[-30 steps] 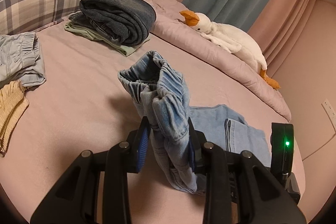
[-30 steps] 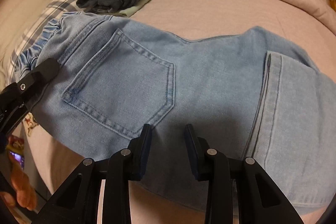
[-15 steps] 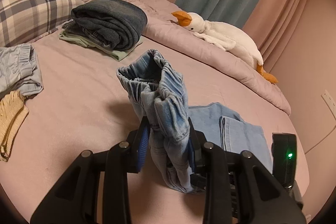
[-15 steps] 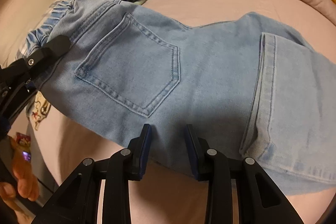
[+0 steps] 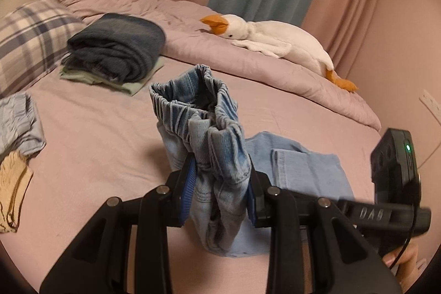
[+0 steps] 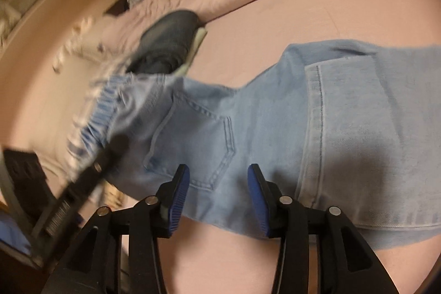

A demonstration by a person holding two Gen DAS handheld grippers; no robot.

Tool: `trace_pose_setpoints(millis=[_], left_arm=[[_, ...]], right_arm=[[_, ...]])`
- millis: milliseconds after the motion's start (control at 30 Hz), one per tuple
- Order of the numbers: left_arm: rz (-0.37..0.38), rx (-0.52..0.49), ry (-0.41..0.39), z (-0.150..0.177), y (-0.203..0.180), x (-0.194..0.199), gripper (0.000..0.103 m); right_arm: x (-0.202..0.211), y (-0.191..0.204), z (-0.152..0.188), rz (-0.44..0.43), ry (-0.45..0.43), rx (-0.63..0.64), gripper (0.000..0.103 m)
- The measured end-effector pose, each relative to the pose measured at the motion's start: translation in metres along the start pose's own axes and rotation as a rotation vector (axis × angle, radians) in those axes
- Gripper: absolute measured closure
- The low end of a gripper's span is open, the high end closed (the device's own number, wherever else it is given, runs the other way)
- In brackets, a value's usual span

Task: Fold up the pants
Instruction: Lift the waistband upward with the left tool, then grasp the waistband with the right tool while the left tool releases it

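The light blue jeans (image 6: 275, 128) lie across the pink bed (image 5: 96, 134), their far end folded over on itself and flat on the sheet, their elastic waistband (image 5: 193, 101) bunched and lifted off the bed. The left gripper (image 5: 220, 189) has its jaws clamped on that gathered waistband, the denim standing up in a ruffled tube between the blue pads. The right gripper (image 6: 217, 200) hovers at the near edge of the jeans, just below the back pocket (image 6: 198, 145), with its jaws apart and nothing between them. Beyond the jeans, a stack of folded dark denim (image 5: 115, 48) sits on a pale green garment, with a plaid pillow (image 5: 30, 40) to the left of the stack. To the right of that stack a white plush goose (image 5: 275, 43) lies on the rumpled pink duvet (image 5: 248, 65).
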State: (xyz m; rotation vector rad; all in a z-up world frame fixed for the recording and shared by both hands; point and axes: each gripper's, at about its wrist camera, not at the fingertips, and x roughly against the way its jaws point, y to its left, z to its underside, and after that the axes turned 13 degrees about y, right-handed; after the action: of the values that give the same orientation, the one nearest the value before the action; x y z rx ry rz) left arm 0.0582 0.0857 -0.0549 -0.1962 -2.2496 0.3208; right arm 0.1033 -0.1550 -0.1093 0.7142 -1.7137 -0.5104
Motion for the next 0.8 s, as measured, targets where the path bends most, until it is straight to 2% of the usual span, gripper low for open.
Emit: trace_pose_setpoints(millis=[167,233,333,400,467,500,533,567,600,667,767,800], left_arm=[[0.002,-0.09,0.024,-0.003,-0.031,-0.009,0.072],[0.009,-0.122,0.046,-0.003,-0.045,-0.016,0.072],[0.01,-0.165,0.076,0.0,-0.063,-0.027,0.071],[0.002,-0.193,0.098,0.003,-0.076,-0.038,0.067],[0.006,-0.218,0.134,0.005,-0.085,-0.049,0.066],[0.008,-0.23,0.147,0.008,-0.089,-0.053,0.059],[0.022,-0.234,0.157,0.01,-0.091,-0.057,0.052],[0.059,-0.221,0.175,0.011,-0.091,-0.06,0.036],[0.092,-0.206,0.184,0.012,-0.091,-0.061,0.033],[0.127,-0.189,0.192,0.015,-0.092,-0.062,0.033],[0.119,-0.213,0.199,0.018,-0.097,-0.06,0.033],[0.117,-0.218,0.198,0.019,-0.097,-0.059,0.033]], right_arm=[[0.004,-0.016,-0.006,-0.253,-0.038,-0.115,0.047],[0.007,-0.029,-0.007,-0.364,-0.066,-0.182,0.039],[0.01,-0.046,-0.007,-0.474,-0.082,-0.266,0.038],[0.011,-0.054,-0.006,-0.524,-0.086,-0.288,0.037],[0.011,-0.06,-0.007,-0.585,-0.081,-0.312,0.03],[0.008,-0.063,-0.008,-0.61,-0.071,-0.335,0.027],[0.009,-0.067,-0.008,-0.613,-0.067,-0.354,0.026],[0.008,-0.069,-0.008,-0.618,-0.062,-0.37,0.026],[0.006,-0.071,-0.007,-0.634,-0.057,-0.38,0.025],[0.007,-0.073,-0.008,-0.628,-0.053,-0.393,0.02],[0.013,-0.081,0.0,-0.602,-0.037,-0.409,0.02],[0.012,-0.081,-0.002,-0.57,-0.023,-0.417,0.02]])
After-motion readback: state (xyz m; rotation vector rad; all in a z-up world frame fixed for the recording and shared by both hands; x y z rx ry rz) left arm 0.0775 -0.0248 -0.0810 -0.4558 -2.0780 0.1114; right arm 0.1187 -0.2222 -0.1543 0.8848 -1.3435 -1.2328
